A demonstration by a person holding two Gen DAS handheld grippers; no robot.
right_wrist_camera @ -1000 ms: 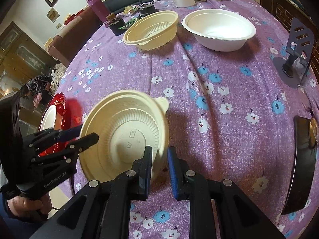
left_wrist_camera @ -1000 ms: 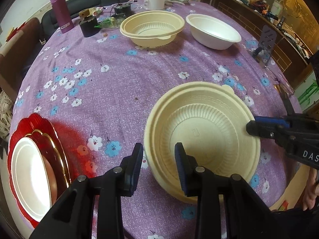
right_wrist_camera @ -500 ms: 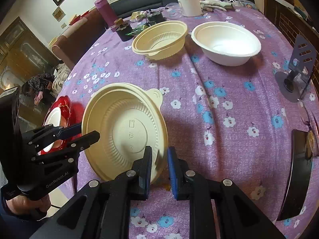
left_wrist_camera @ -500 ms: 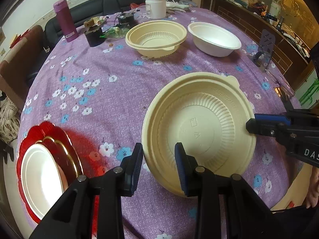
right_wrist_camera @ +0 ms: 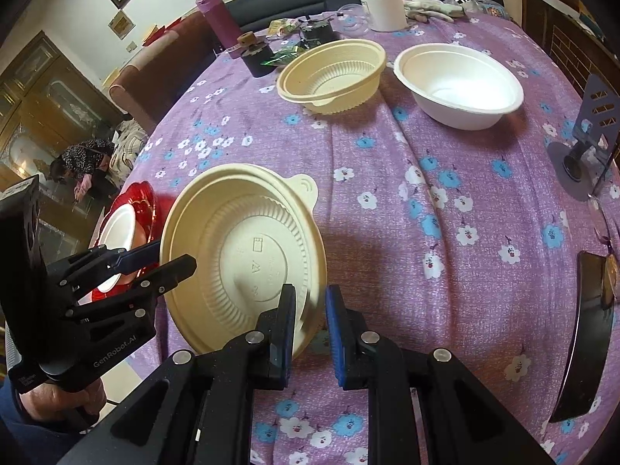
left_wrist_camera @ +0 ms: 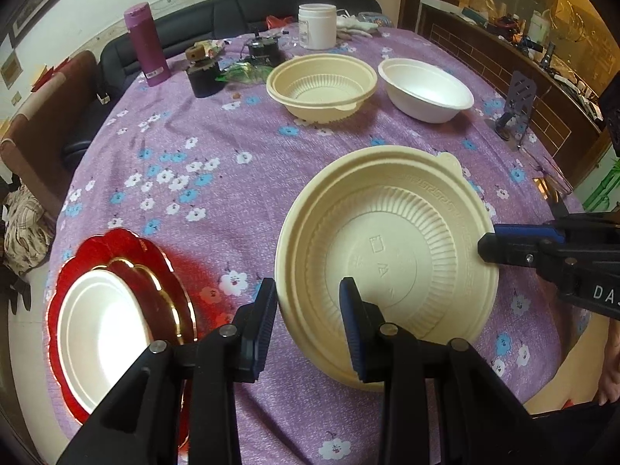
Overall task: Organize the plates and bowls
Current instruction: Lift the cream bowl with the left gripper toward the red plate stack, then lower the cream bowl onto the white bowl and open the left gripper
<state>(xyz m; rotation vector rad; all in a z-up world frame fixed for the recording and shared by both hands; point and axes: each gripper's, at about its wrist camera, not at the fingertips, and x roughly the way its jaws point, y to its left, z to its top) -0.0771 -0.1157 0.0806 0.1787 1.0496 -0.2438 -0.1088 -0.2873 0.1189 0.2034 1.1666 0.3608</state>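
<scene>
A cream ribbed bowl [left_wrist_camera: 387, 255] with a small tab on its far rim hangs tilted above the purple flowered tablecloth [left_wrist_camera: 240, 131]. My left gripper [left_wrist_camera: 308, 321] is shut on its near left rim. My right gripper [left_wrist_camera: 500, 248] pinches the opposite rim from the right. In the right wrist view the same cream bowl [right_wrist_camera: 248, 255] sits between the right gripper [right_wrist_camera: 310, 325], shut on its near edge, and the left gripper [right_wrist_camera: 162, 263] on its left edge. A second cream bowl [left_wrist_camera: 321, 85] and a white bowl [left_wrist_camera: 426, 89] stand at the back.
A red scalloped plate [left_wrist_camera: 151, 255] stacked with a gold-rimmed plate and a white plate lies at the near left edge. A purple flask [left_wrist_camera: 145, 44], white jar [left_wrist_camera: 317, 25] and small clutter stand at the back. A black stand [right_wrist_camera: 589, 131] and a dark flat object [right_wrist_camera: 585, 333] are on the right.
Both grippers have risen with the cream bowl held between them. The bowl has come up off the tablecloth and moved a little toward the back.
</scene>
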